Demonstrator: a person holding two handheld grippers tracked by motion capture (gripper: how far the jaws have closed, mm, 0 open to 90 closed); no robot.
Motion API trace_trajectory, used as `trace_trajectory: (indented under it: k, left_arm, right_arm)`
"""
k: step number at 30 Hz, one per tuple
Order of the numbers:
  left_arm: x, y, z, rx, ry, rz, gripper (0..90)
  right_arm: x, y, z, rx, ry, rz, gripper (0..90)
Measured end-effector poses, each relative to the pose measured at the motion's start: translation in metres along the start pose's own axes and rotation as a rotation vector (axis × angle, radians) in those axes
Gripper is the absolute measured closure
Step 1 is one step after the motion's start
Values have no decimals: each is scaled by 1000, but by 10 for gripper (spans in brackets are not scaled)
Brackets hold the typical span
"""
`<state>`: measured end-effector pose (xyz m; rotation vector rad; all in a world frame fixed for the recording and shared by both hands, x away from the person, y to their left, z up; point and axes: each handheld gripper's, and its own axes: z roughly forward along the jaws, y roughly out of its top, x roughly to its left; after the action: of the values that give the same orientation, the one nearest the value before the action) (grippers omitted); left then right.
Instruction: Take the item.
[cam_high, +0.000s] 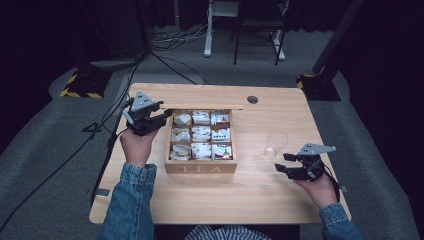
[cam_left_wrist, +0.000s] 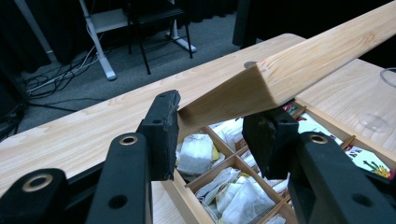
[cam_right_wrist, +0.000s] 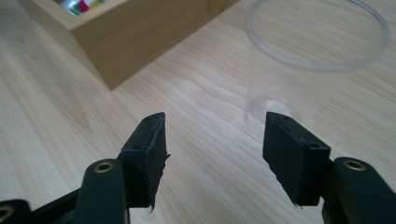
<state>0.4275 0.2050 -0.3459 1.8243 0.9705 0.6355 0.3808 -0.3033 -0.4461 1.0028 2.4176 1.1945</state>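
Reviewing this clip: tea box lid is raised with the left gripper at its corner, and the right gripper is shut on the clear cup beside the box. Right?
Not quite. The right gripper is open and empty: in the right gripper view its jaws stand apart, short of the clear cup. The rest holds: the left gripper is at the corner of the raised lid of the tea box.

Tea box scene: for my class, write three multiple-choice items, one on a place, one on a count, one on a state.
1. Where does the clear cup stand?
A. right of the tea box
B. inside it
C. left of it

2. How many compartments does the box have?
A. four
B. six
C. nine

3. How is the lid?
A. shut flat
B. raised, between the left gripper fingers
C. lying beside the cup

Answers:
1 A: the high view shows the cup on the table between the box and the right gripper.
2 C: three rows of three.
3 B: the wooden edge sits tilted between both fingers.
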Motion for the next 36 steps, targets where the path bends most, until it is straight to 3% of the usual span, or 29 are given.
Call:
trace_trajectory:
  k: [11, 24, 36]
  left_arm:
    - [2, 2, 1, -4, -6, -4, 559]
    - [5, 2, 2, 4, -23, 9, 555]
    - [5, 3, 1, 20, -30, 24, 554]
  right_arm:
    - [34, 46, 13, -12, 81, -69, 416]
    - [62, 93, 49, -30, 152, -122, 416]
    - [90, 131, 87, -2, 206, -197, 425]
